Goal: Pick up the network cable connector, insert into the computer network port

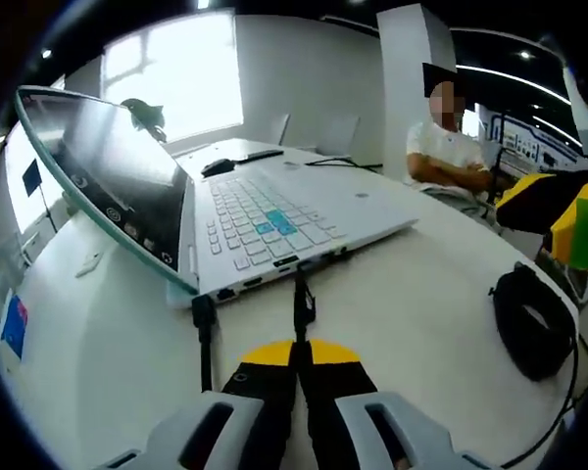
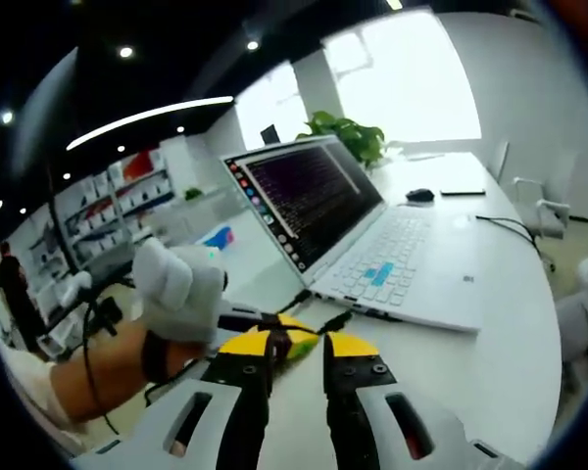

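Observation:
An open white laptop (image 1: 304, 211) stands on the white table (image 1: 421, 294). My left gripper (image 1: 296, 345) is shut on a black network cable. Its connector (image 1: 302, 299) points at the ports on the laptop's near side edge, just short of them. A second black cable (image 1: 203, 315) is plugged in further left on the same edge. In the right gripper view a gloved hand (image 2: 176, 286) holds the left gripper (image 2: 282, 338), with the connector (image 2: 335, 320) close to the laptop (image 2: 402, 264). My right gripper (image 2: 296, 357) is open and holds nothing.
A black coiled bundle (image 1: 529, 318) lies on the table at the right. A mouse (image 1: 218, 166) and a dark flat item (image 1: 260, 155) sit behind the laptop. A person (image 1: 451, 157) sits at the far side. A yellow and green tool part (image 1: 568, 211) juts in from the right.

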`<state>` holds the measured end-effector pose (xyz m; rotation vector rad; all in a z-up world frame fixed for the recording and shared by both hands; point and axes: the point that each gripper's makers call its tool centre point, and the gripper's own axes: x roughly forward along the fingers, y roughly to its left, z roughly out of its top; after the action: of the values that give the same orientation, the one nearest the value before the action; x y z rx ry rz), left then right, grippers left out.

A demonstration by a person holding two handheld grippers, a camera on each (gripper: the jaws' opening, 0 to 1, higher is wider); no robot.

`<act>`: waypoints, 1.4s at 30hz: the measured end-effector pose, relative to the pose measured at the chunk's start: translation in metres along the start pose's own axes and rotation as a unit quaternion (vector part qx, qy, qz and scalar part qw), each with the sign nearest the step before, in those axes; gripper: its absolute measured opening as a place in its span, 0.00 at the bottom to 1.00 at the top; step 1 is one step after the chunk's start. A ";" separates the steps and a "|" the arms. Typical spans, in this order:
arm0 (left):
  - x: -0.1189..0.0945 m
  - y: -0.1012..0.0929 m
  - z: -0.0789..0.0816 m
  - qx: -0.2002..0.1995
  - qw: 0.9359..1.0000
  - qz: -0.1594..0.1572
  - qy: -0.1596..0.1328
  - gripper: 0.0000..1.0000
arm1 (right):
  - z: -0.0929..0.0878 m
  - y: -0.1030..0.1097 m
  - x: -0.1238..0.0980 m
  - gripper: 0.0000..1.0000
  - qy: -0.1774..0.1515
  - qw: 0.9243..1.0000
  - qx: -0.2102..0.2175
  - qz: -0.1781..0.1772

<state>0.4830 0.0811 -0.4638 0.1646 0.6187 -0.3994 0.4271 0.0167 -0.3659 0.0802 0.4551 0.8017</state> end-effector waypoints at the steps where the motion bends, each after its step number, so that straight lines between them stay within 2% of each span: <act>1: 0.000 0.000 -0.001 -0.020 1.000 -0.004 0.001 0.05 | -0.001 0.000 0.000 0.20 0.001 1.000 0.002 0.000; 8: -0.009 0.000 -0.002 -0.010 1.000 -0.007 -0.016 0.05 | -0.010 -0.008 0.006 0.20 0.005 0.999 0.048 0.002; 14: -0.019 0.003 0.012 -0.010 0.999 -0.013 -0.043 0.05 | -0.020 -0.009 0.013 0.20 -0.005 0.994 0.104 0.012; 15: -0.021 0.002 0.015 -0.012 0.998 -0.016 -0.052 0.05 | -0.020 -0.007 0.016 0.20 -0.013 0.992 0.126 0.019; 19: -0.032 -0.002 0.020 -0.041 0.996 -0.032 -0.078 0.05 | -0.022 -0.005 0.021 0.20 -0.031 0.986 0.159 0.029; 21: -0.038 -0.005 0.024 -0.068 0.992 -0.049 -0.093 0.05 | -0.022 -0.004 0.023 0.20 -0.038 0.984 0.168 0.034; 26: -0.045 -0.003 0.026 -0.081 0.990 -0.060 -0.103 0.05 | -0.019 -0.001 0.028 0.20 -0.056 0.979 0.189 0.047; 30: -0.053 -0.010 0.026 -0.100 0.985 -0.079 -0.119 0.05 | -0.017 0.002 0.032 0.19 -0.075 0.977 0.194 0.055; 33: -0.060 -0.017 0.028 -0.115 0.979 -0.099 -0.137 0.05 | -0.015 0.003 0.034 0.19 -0.091 0.975 0.198 0.055; 38: -0.071 -0.026 0.030 -0.158 0.964 -0.142 -0.159 0.05 | -0.011 0.005 0.037 0.19 -0.115 0.975 0.186 0.040; 41: -0.078 -0.032 0.033 -0.203 0.947 -0.179 -0.171 0.05 | -0.007 0.008 0.038 0.19 -0.123 0.977 0.173 0.033; 42: -0.079 -0.032 0.033 -0.211 0.944 -0.186 -0.172 0.05 | -0.006 0.009 0.038 0.19 -0.128 0.976 0.172 0.032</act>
<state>0.4291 0.0677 -0.3912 -0.4330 0.3736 -0.6326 0.4414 0.0490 -0.3825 0.5170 0.3440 0.7569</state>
